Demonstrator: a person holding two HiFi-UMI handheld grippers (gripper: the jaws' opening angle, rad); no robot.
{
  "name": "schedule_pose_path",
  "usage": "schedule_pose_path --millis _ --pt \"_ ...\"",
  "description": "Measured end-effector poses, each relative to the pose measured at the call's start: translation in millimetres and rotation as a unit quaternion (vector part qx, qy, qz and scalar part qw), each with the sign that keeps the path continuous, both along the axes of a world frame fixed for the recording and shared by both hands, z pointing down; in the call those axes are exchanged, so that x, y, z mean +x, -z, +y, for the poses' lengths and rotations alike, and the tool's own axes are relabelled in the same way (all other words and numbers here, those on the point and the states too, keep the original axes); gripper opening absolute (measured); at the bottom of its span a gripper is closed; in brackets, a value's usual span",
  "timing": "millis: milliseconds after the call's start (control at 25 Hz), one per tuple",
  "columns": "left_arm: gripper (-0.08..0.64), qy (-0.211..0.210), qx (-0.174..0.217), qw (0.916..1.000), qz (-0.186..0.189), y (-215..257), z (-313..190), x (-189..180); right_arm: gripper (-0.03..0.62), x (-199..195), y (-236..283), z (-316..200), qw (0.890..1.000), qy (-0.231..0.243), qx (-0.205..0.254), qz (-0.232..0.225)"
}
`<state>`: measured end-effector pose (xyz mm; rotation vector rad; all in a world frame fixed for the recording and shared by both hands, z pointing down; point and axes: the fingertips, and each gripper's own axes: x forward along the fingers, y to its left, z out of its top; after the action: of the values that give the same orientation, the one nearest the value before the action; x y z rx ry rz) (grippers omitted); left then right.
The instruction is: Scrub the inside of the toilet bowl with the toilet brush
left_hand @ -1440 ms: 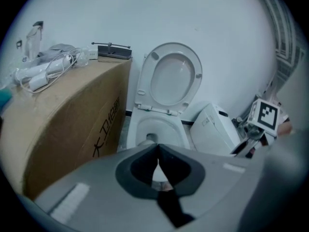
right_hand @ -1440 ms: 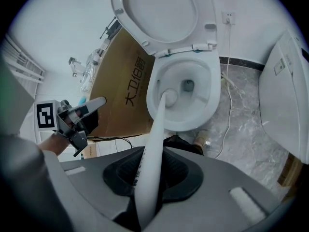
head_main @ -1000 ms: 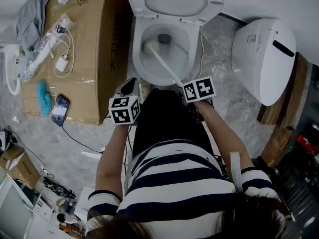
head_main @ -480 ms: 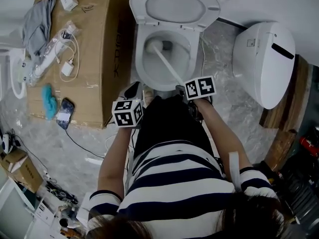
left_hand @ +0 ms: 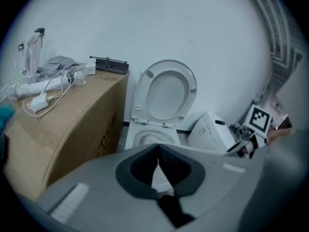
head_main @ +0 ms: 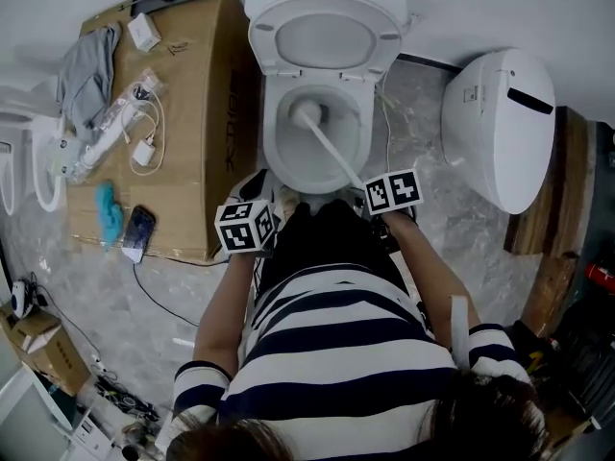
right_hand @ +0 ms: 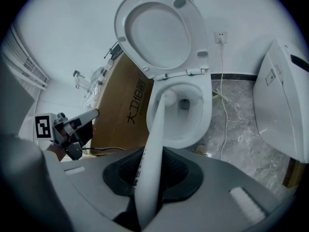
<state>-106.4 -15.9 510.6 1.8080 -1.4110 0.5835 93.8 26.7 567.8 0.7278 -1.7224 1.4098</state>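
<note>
Now, well left of the bowl (head_main: 279,157): a box (head_main: 192,113) with a phone (head_main: 138,230) and cords (head_main: 144,128) on top. Could get wet drops from a fast flick of the brush (head_main: 307,115).

Nearer, just left of the bowl's front: the left gripper (left_hand: 158,154), jaws shut tight together, holding nothing. Hangs in the air, so no help against a slip.

Down in the bowl, by its back left wall: the white brush head. Seems to touch the inside. Long handle slanting up and out over the bowl's front edge.

At the front right of the bowl: the right gripper (right_hand: 146,180), jaws clamped on the far end of the handle. Held so far from the head, could twist or slide in the jaws under a hard push. Might then drop into the bowl or bang the rim. Might also bump the raised seat (head_main: 325,41) behind the bowl if lifted too high.

Right of the bowl: a thin cable (right_hand: 222,66) down the wall and onto the floor, then a white cover (head_main: 495,123) well apart. Could get splashed too. Best to scrub slow and keep the head low.
</note>
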Motion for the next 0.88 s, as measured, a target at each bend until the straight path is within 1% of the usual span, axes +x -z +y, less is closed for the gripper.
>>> schedule_pose_path --millis 280,560,880 --pt "0.0 -0.017 0.013 0.9997 0.008 21 3 6 0.083 15 20 11 1.0 0.0 0.013 0.01" --pt "0.0 -0.014 0.015 0.9994 0.027 37 4 1 0.083 23 37 19 0.999 0.004 0.032 0.012" --pt "0.0 -0.015 0.014 0.9993 0.032 44 6 2 0.083 26 48 28 0.998 0.022 0.05 0.019"
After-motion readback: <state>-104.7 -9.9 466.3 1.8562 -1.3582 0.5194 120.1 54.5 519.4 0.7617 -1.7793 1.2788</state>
